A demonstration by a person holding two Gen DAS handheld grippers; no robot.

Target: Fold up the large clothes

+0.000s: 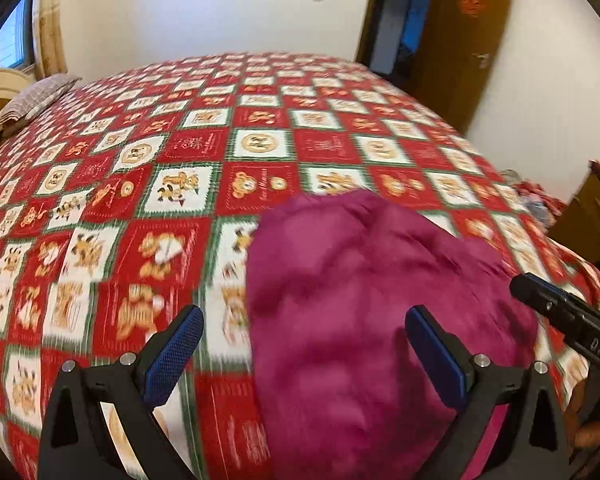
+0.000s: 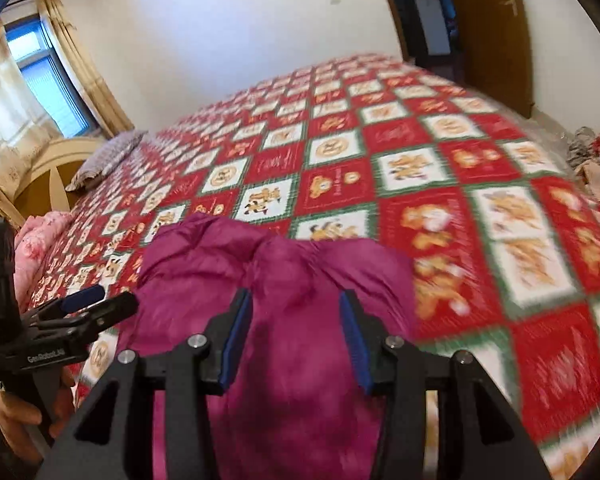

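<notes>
Magenta garment (image 2: 284, 280) between and beyond the parted right claw (image 2: 296, 344) fingers

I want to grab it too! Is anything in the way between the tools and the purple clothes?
Nothing visible is. The purple garment lies bunched on the bedspread, right before both open tools: the right tool and the left tool. The pillow sits far off.
</notes>
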